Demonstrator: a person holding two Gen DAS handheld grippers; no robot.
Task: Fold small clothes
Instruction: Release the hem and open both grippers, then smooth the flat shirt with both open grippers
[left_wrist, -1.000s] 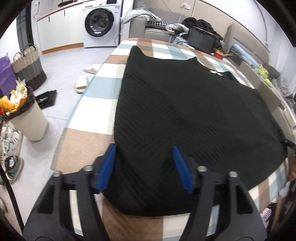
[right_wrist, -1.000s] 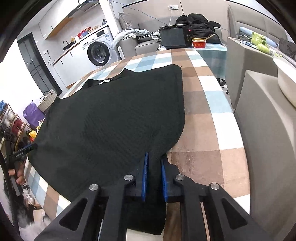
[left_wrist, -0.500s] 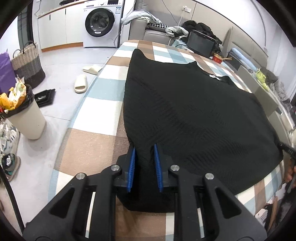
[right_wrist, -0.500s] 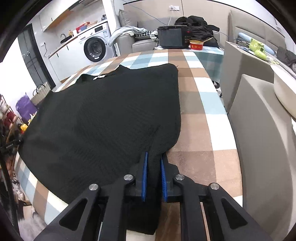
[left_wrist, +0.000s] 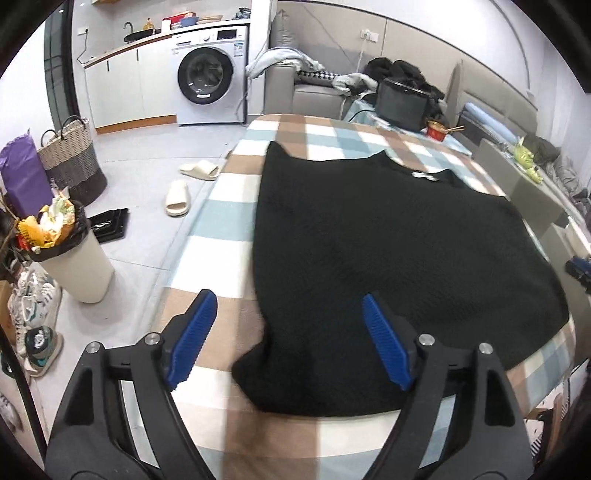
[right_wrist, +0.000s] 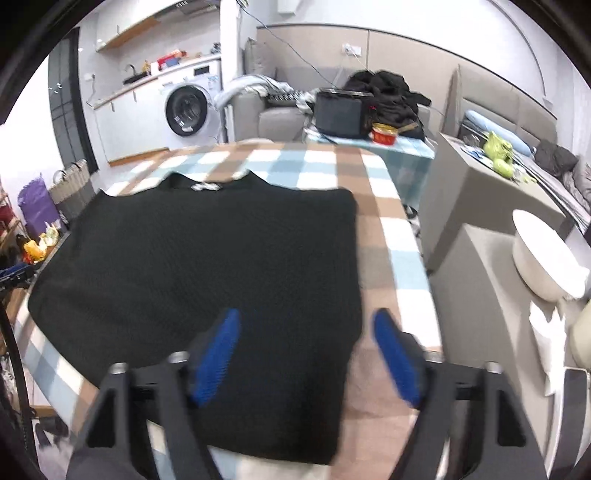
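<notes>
My left tongs (left_wrist: 288, 341) were spreading, released, the black sweater (left_wrist: 388, 258) lying flat on the checked counter (left_wrist: 221, 236), its near hem at six o'clock hidden behind them. My right tongs (right_wrist: 306, 354) were spreading too, released, the near corner blurred.

Washing machine (left_wrist: 207, 86), grey sofa (left_wrist: 314, 98), full bin (left_wrist: 74, 258), slippers (left_wrist: 178, 197) on floor
</notes>
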